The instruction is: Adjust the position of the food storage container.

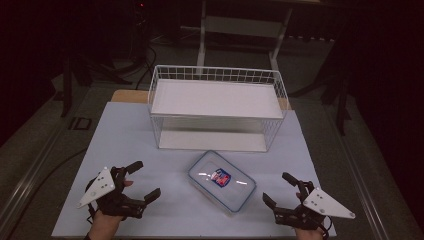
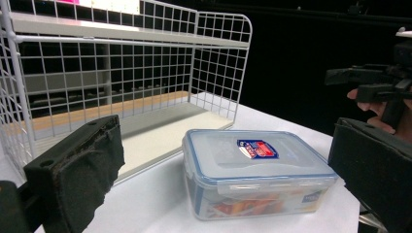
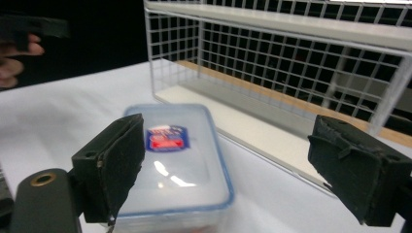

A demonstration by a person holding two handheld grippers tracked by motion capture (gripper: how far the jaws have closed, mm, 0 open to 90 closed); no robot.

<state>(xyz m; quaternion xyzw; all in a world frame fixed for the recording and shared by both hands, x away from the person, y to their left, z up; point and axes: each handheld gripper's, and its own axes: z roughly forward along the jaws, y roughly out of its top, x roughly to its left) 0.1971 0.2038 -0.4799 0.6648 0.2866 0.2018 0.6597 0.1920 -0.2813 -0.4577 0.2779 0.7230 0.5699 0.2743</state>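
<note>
Dark room, white bench (image 1: 125, 145). Lidded plastic box (image 1: 222, 180) lying between both grippers, just before wire rack (image 1: 217, 107). Left gripper (image 1: 142, 181) hovering with jaws apart, holding nothing. Right gripper (image 1: 279, 189) likewise, jaws gaping.

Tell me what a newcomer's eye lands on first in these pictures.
First, the white wire rack with two shelves, standing at the far side of the pale table. In front of it lies a clear lidded container with a blue seal and a red-and-blue label. It sits between the open left hand-held gripper and the open right hand-held gripper, neither touching it.
</note>
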